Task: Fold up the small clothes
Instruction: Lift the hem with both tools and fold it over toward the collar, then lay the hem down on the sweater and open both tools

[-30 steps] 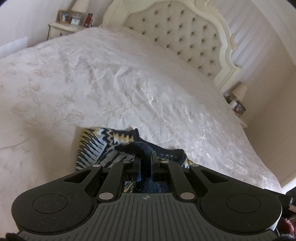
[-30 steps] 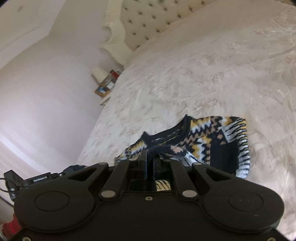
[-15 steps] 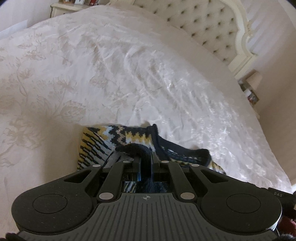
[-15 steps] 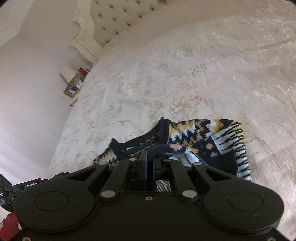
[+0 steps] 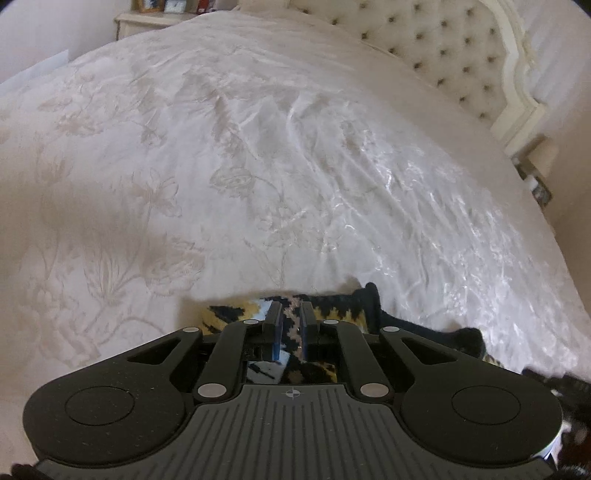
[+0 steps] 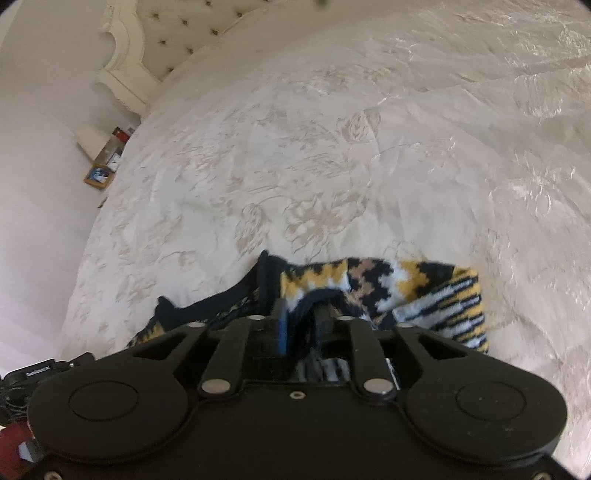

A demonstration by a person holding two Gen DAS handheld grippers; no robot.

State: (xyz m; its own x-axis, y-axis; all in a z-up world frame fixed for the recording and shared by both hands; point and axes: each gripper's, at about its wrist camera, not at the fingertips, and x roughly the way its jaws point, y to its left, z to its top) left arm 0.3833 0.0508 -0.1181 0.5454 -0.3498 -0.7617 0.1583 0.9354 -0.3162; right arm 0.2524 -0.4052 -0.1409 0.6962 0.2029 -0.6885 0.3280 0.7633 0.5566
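Observation:
A small knit sweater, navy with yellow, white and tan zigzags, lies on the white bedspread near the bed's front edge. In the left wrist view the sweater lies right under my left gripper, whose jaws stand slightly apart with the pattern showing in the gap. In the right wrist view the sweater spreads ahead and to the right. My right gripper has its jaws parted, with a dark navy hem still lying between them.
The bedspread stretches far ahead to a tufted cream headboard. Nightstands with small items stand at both sides of it. Dark equipment sits at the lower left of the right wrist view.
Both grippers have moved down and forward onto the sweater, and their jaws have parted from the navy fabric they held. The lifted part now lies folded over the sweater.

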